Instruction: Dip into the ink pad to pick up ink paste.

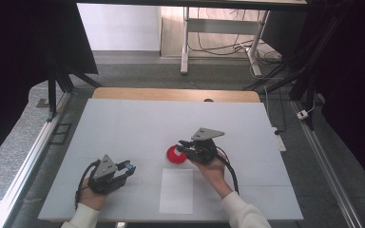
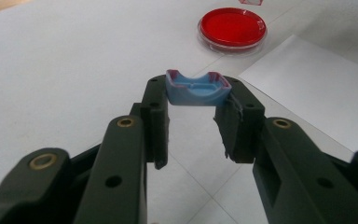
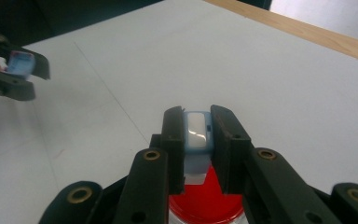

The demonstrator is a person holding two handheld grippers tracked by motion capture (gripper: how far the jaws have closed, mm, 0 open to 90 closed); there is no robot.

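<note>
- At far left, left gripper (image 1: 125,169) held low over the mat, jaws pinching a small blue cap (image 2: 196,88) crosswise at the fingertips, open side up; pink residue along its rim.
- Ahead and right of those fingertips: red dish (image 2: 232,27) under a clear lid, then white paper sheet (image 2: 317,79), both flat on the mat.
- Further right, right gripper (image 1: 184,145) clamped on a blue-and-white tube-like piece (image 3: 197,133), its lower end hanging directly above the red dish, apparently apart from it.
- Judged step: lowering the held piece to the red dish. Keep the piece vertical and centred over the red disc; descend slowly; keep pinch pressure constant; avoid striking the rim of the dish.
- Keep the blue cap level and well aside, clear of the descent path.
- Surface: white mat (image 1: 138,123) with faint seams over a wooden tabletop (image 1: 171,94).
- Beyond: grey carpet, dark curtains both sides, a desk frame with trailing cables.
</note>
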